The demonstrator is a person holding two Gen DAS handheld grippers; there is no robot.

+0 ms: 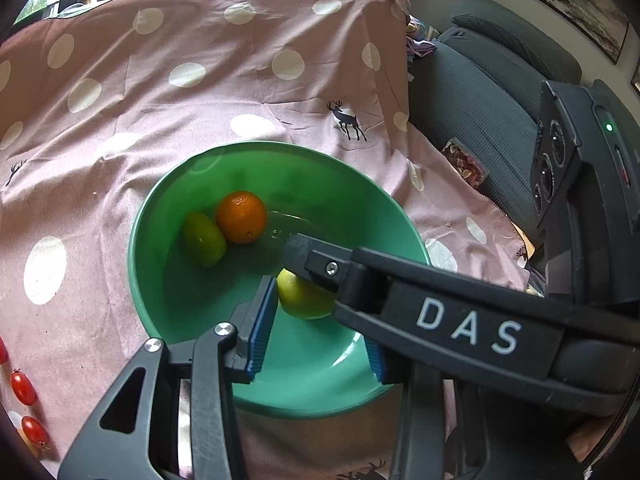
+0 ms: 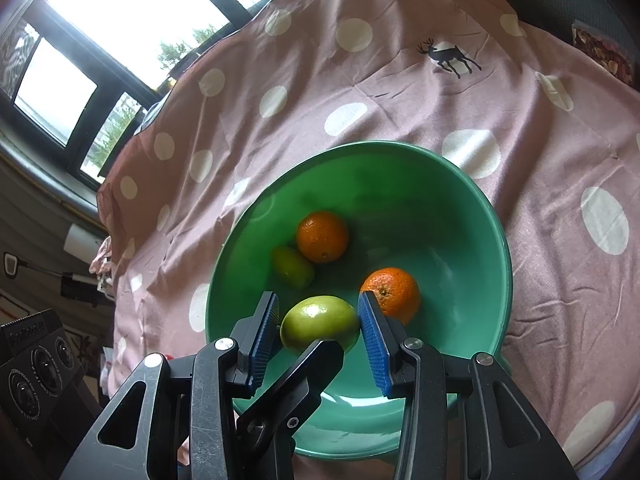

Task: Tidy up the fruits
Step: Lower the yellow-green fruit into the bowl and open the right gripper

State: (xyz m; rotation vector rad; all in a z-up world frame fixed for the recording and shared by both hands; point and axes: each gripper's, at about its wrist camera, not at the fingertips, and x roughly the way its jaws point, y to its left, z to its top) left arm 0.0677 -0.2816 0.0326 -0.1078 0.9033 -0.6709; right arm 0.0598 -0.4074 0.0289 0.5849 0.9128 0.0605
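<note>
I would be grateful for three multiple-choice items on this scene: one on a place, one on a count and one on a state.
1. Where is the yellow-green round fruit?
A. On the cloth outside the bowl
B. Between the right gripper's blue pads, over the bowl
C. On the dark armchair

2. How many oranges lie in the green round bowl?
A. One
B. Two
C. Four

3. How does the green bowl stand?
A. Upright and uncovered
B. Turned upside down
C. Closed with a lid

Key:
1 B, because in the right wrist view the yellow-green round fruit sits between the pads of the right gripper.
2 B, because two oranges show inside.
3 A, because the green round bowl shows its open inside with fruit in it.
</note>
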